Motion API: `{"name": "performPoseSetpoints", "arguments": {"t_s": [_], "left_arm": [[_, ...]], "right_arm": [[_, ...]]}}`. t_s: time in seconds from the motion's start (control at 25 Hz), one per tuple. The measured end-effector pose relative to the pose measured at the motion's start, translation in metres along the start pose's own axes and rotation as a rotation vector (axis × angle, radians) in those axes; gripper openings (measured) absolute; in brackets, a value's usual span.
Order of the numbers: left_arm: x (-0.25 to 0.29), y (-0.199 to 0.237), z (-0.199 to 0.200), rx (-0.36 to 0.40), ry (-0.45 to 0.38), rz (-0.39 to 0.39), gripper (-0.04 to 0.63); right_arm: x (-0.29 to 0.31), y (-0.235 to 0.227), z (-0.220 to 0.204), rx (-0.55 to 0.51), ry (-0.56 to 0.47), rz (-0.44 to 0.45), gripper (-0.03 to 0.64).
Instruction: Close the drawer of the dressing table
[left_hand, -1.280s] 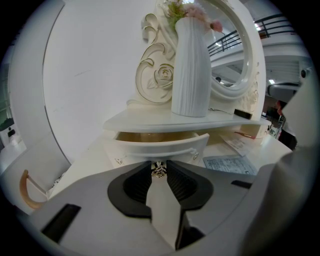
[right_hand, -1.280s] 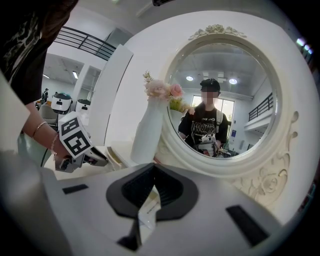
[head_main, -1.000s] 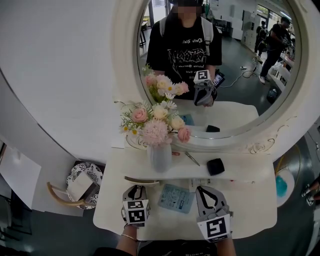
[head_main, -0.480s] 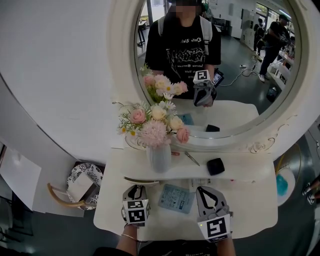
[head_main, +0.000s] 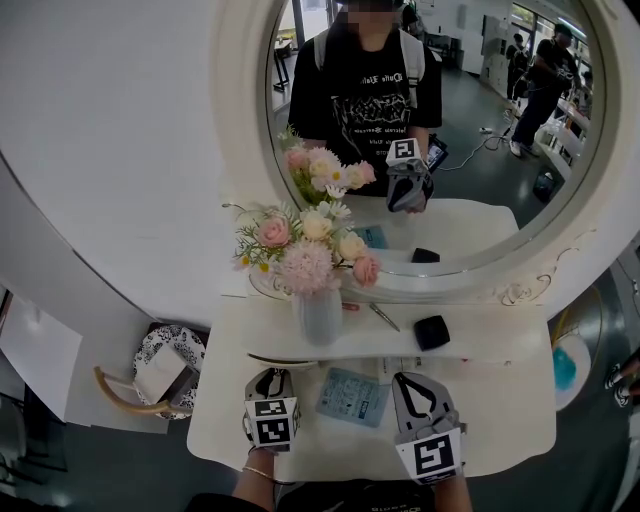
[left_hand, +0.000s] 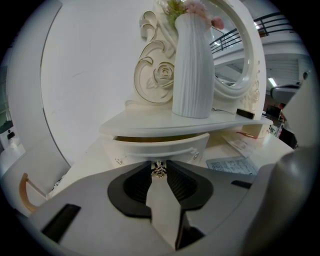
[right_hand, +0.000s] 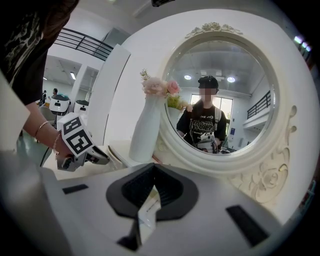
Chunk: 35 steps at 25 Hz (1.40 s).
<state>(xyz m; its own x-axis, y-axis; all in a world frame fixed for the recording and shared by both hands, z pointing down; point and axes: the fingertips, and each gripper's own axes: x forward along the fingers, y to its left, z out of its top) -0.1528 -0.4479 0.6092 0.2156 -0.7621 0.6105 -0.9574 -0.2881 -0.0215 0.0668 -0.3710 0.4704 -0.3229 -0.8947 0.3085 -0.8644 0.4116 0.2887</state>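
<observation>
The drawer (left_hand: 160, 148) sits under the low shelf (head_main: 480, 335) that carries the vase (head_main: 320, 315), directly below the vase and on the person's side of it; it stands a little way out, with a thin tan strip of its inside showing above its curved white front; its long axis runs crosswise in front of the person, so I judge the closing push should go straight in under the vase

The left gripper (head_main: 270, 378) is the nearer one; it points at the middle of the drawer front and its jaws are closed onto the small metal knob (left_hand: 159, 170) there, the tips pressing it from both sides; the drawer lies dead ahead of it, so that hand looks placed to do the pushing

The right gripper (head_main: 406, 380) hovers further out from the vase, clear of the drawer; its jaws are drawn together, and a white printed slip (right_hand: 146, 212) shows in the narrow gap behind the tips; whether it is pinched there or lies on the tabletop (head_main: 500, 420) beneath I cannot tell

The tabletop is glossy white; a pale blue leaflet (head_main: 352, 395) lies flat between the two grippers, below the vase, and a small black case (head_main: 431, 332) rests on the shelf beside the vase; behind the vase rises a big round mirror (head_main: 520, 290) reflecting a bright hall with a dark floor
</observation>
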Motion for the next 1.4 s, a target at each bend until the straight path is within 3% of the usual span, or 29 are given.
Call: {"name": "performPoseSetpoints", "arguments": {"t_s": [1.4], "left_arm": [[0.0042,0.0002,0.0054,0.004,-0.004,0.000,0.103]], "right_arm": [[0.0012,0.0020,0.0009,-0.013,0.012,0.019,0.011]]}}
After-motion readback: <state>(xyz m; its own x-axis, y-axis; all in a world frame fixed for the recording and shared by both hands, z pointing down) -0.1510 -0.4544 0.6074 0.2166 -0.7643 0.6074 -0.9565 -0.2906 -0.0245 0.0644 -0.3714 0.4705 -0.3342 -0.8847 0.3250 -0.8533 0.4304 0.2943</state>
